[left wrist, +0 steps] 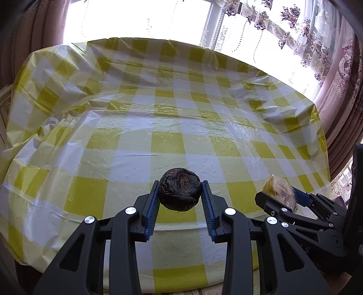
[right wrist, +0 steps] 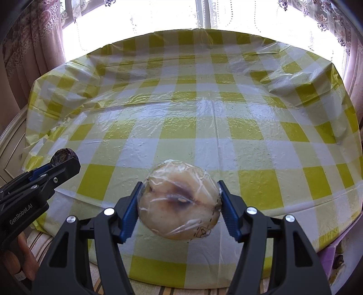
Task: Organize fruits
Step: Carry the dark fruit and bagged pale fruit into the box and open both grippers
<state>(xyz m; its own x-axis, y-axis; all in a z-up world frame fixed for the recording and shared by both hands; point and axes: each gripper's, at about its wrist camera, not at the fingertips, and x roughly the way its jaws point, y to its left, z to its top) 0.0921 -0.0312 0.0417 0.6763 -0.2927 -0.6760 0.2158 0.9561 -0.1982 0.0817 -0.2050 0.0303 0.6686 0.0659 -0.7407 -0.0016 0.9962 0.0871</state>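
A dark, wrinkled round fruit (left wrist: 179,189) hangs above the checked tablecloth, pinched between the blue pads of my left gripper (left wrist: 179,192). In the right wrist view that fruit (right wrist: 60,155) peeks over the left gripper (right wrist: 59,161) at the left edge. My right gripper (right wrist: 179,199) is shut on a pale cut fruit half wrapped in clear film (right wrist: 179,202), its brownish core facing the camera. From the left wrist view the wrapped fruit (left wrist: 280,192) shows at the right in the right gripper (left wrist: 279,195). Both fruits are held off the table.
The yellow-and-white checked plastic cloth (left wrist: 172,127) covers a round table and is crumpled at the far left and right edges. Curtains and a bright window (right wrist: 204,15) stand behind. A person's hand (right wrist: 22,261) holds the left gripper's handle.
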